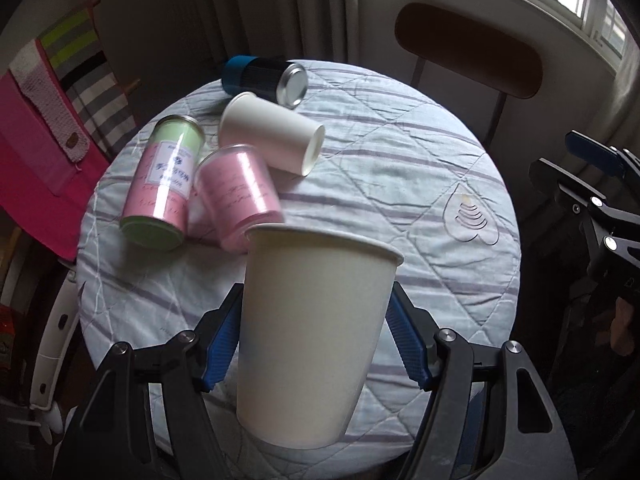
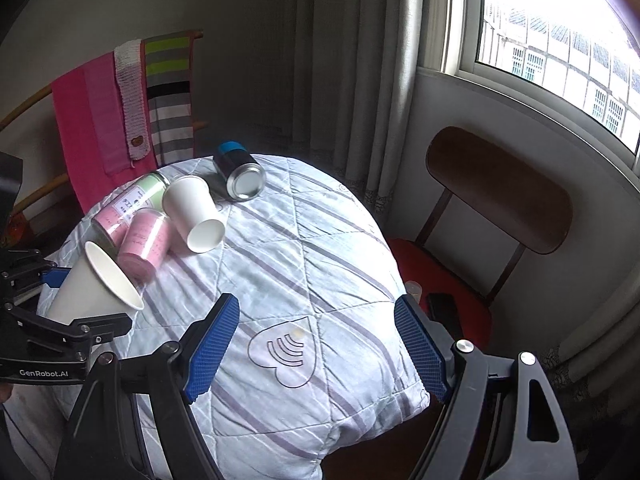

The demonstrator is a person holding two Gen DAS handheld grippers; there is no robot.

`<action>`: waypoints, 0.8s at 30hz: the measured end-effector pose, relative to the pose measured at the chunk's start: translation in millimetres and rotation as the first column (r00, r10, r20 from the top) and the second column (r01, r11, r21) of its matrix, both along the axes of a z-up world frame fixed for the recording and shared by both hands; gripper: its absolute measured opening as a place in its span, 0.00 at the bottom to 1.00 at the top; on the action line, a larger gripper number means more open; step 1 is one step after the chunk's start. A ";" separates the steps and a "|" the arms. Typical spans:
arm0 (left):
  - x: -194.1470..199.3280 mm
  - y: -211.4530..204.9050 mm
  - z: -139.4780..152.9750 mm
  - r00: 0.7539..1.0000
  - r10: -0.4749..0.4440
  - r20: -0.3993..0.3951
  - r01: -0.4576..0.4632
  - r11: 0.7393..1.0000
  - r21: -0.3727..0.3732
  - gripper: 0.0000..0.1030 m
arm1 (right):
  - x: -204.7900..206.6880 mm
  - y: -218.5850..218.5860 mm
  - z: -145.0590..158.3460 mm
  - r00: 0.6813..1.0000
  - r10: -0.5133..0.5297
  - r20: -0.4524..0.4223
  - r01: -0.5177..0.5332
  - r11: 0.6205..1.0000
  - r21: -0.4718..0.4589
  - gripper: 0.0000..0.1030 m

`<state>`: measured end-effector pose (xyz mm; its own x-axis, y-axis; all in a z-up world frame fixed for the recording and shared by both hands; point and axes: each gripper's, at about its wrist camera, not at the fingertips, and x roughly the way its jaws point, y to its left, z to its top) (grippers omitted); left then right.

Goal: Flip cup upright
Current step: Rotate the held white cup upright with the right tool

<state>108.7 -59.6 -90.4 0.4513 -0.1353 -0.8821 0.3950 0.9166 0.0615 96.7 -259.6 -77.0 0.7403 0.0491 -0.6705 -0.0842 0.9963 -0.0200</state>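
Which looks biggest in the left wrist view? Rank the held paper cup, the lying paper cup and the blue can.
1. Held paper cup, though nearness to the camera inflates it.
2. Lying paper cup.
3. Blue can, farthest away, so its true size against the cups is unsure.
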 end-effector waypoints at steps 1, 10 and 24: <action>-1.1 6.7 -0.4 1.000 0.008 -0.001 -0.008 1.000 0.000 0.68 | -0.3 5.4 0.1 1.000 0.012 -0.002 -0.012 1.000 0.002 0.79; 20.9 38.7 -32.1 0.994 0.085 -0.069 -0.086 0.996 -0.011 0.68 | -5.4 44.3 -0.1 0.997 0.073 -0.016 -0.074 0.997 -0.027 0.79; -7.2 70.4 -29.7 0.996 0.052 -0.070 -0.057 0.996 -0.065 0.76 | -1.1 75.3 1.3 0.997 0.058 -0.052 -0.060 0.998 -0.038 0.79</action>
<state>101.5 10.8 -120.1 0.3991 -0.1721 -0.9006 0.3456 0.9380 -0.0261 95.5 -184.3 -75.7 0.7018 0.0643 -0.7095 -0.1443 0.9881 -0.0531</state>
